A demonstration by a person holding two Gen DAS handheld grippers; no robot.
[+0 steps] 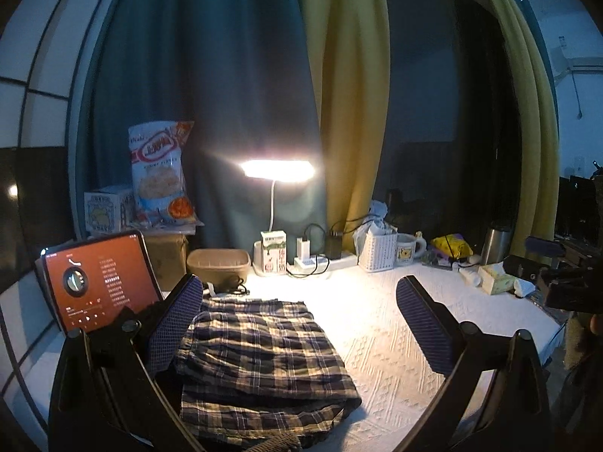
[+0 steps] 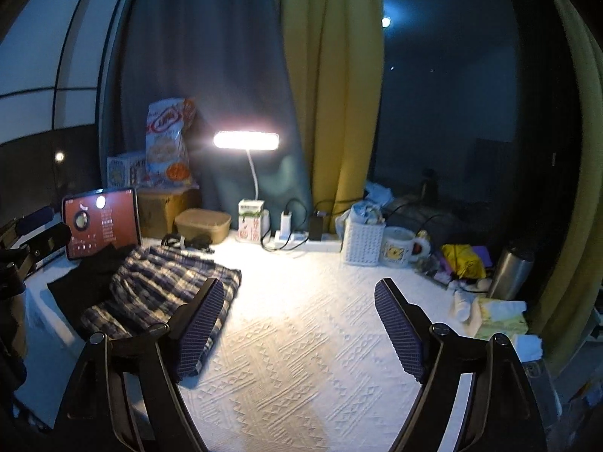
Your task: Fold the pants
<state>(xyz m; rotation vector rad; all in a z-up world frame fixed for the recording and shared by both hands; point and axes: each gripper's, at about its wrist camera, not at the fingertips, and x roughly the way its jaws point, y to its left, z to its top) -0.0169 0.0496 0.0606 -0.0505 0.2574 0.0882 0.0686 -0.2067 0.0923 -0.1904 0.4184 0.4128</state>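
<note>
The plaid pants (image 1: 264, 361) lie folded into a compact stack on the white textured tablecloth (image 1: 377, 339). My left gripper (image 1: 297, 293) is open above them, its left pad over the stack's left edge, nothing between the pads. In the right wrist view the same folded pants (image 2: 162, 290) lie at the left, on top of a dark garment (image 2: 86, 275). My right gripper (image 2: 299, 297) stands open over bare cloth (image 2: 301, 339) to the right of the pants, holding nothing. The other gripper (image 2: 34, 233) shows at the far left edge.
A lit tablet (image 1: 94, 282) leans at the left. Along the back stand a desk lamp (image 1: 277, 169), a snack bag (image 1: 160, 173), a brown tub (image 1: 218, 263), a power strip with chargers (image 1: 320, 260), a white basket (image 1: 377, 252), a mug (image 1: 409, 250) and a steel flask (image 2: 510, 271).
</note>
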